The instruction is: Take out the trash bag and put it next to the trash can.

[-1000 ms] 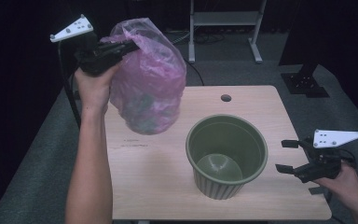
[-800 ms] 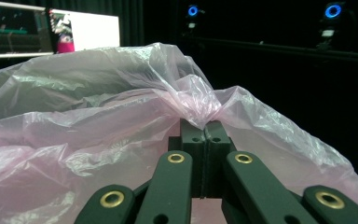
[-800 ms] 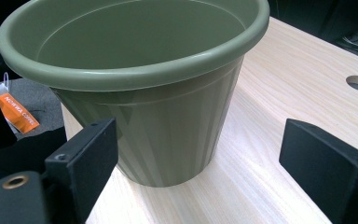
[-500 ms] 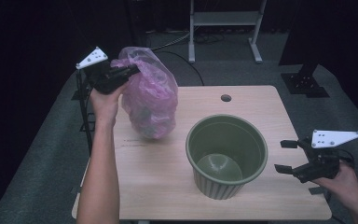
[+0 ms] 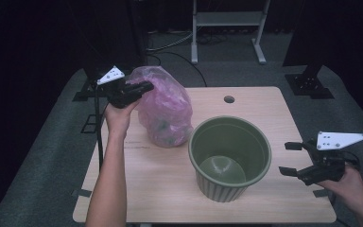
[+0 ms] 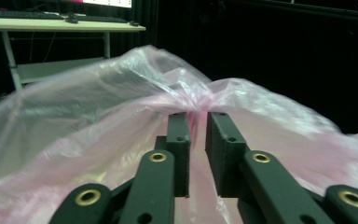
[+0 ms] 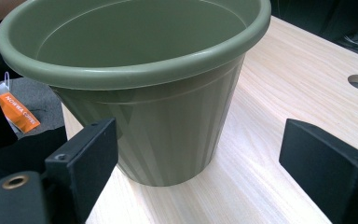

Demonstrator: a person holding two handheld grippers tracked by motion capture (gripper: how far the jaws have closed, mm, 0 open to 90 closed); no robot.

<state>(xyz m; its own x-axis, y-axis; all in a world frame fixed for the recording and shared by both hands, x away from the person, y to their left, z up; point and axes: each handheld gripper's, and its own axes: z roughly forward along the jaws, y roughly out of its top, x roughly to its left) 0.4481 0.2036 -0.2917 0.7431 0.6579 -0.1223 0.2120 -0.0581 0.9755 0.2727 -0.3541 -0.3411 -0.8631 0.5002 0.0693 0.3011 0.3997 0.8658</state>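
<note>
A pink clear plastic bag (image 5: 163,113) with something dark inside stands on the wooden table (image 5: 160,189), left of a green ribbed pot (image 5: 220,189). My left gripper (image 5: 147,86) is at the bag's gathered top. In the left gripper view the jaws (image 6: 198,116) have just been opening; a narrow gap shows between the pads, and the bag's (image 6: 98,107) neck lies loosely in it. My right gripper (image 5: 287,157) stands open to the right of the pot with nothing in it. The right gripper view has its wide jaws (image 7: 200,140) facing the pot's wall (image 7: 168,102).
A round cable hole (image 5: 229,99) sits near the table's far edge. A metal stand (image 5: 227,19) and black stand bases (image 5: 309,85) are on the floor behind. An orange label (image 7: 18,112) hangs past the table's edge. A desk with keyboards (image 6: 60,23) is far off.
My left hand has come down and toward the table with the bag, which now rests on the wood beside the pot. The right gripper has kept still.
</note>
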